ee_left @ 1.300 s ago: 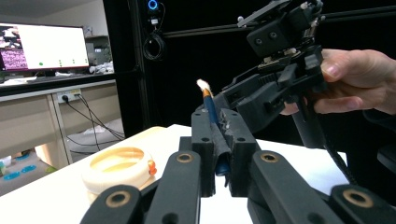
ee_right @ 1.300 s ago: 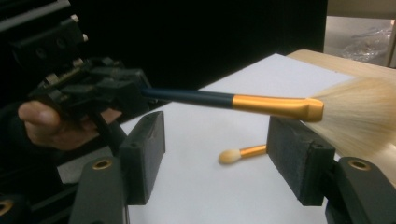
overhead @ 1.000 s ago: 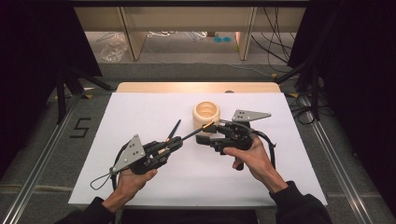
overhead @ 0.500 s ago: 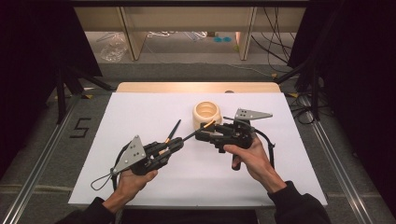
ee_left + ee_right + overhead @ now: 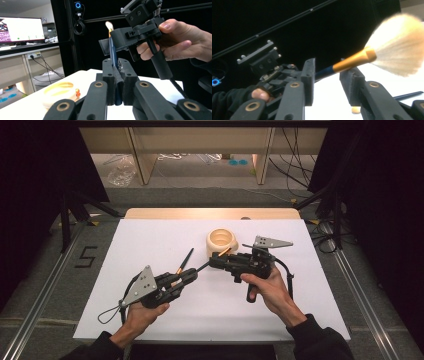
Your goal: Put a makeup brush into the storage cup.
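Observation:
My left gripper (image 5: 192, 275) (image 5: 117, 65) is shut on the dark blue handle of a makeup brush (image 5: 113, 50). The brush slants up and to the right, with a gold ferrule (image 5: 354, 60) and fluffy cream bristles (image 5: 397, 45). My right gripper (image 5: 215, 261) (image 5: 328, 67) faces the left one, and its jaws stand on either side of the handle just below the ferrule. These jaws have just been closing, and a gap still shows beside the handle. A cream round holder (image 5: 222, 240) (image 5: 58, 93) stands just behind the brush tip.
A second dark brush (image 5: 184, 261) (image 5: 409, 95) lies on the white table sheet (image 5: 150, 240) by the left gripper. A wooden strip (image 5: 210, 213) edges the far side. Metal rails and dark curtains flank the table, and cables lie on the floor at the right.
Both hands stay where they were. The right gripper's jaws look slightly narrower around the brush held by the left gripper.

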`<state>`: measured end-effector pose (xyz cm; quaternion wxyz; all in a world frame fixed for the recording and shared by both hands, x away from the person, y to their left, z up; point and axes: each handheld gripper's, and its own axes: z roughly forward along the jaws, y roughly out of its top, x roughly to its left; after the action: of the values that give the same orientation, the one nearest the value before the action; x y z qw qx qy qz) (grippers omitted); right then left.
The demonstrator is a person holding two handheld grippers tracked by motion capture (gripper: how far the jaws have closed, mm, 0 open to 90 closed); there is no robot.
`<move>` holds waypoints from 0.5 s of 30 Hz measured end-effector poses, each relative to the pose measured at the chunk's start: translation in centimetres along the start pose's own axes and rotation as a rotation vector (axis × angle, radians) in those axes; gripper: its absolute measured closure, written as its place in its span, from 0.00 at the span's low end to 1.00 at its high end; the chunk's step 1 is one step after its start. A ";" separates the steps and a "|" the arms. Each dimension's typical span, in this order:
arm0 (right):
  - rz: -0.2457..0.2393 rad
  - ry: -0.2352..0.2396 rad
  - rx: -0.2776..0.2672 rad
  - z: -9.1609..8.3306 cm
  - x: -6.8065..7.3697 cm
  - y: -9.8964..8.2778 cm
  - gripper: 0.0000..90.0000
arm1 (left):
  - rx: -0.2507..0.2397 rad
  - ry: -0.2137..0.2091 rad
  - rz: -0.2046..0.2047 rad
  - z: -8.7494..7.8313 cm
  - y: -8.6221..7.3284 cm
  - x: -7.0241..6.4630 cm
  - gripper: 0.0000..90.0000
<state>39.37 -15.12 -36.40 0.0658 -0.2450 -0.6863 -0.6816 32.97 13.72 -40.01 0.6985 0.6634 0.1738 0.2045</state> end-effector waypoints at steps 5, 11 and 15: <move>0.000 0.020 -0.010 0.0 0.1 0.1 0.81 | 0.016 -0.012 0.009 0.1 -0.2 0.0 0.94; -0.008 0.048 -0.019 -0.1 0.4 0.2 0.88 | 0.047 -0.024 0.010 0.2 -0.4 0.0 0.94; -0.008 0.057 -0.021 0.0 0.5 0.2 0.90 | 0.052 -0.027 0.009 0.3 -0.5 -0.1 0.94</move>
<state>39.04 -15.05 -35.97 0.0801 -0.2233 -0.6780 -0.6957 33.10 13.42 -40.47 0.6825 0.6847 0.1666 0.1941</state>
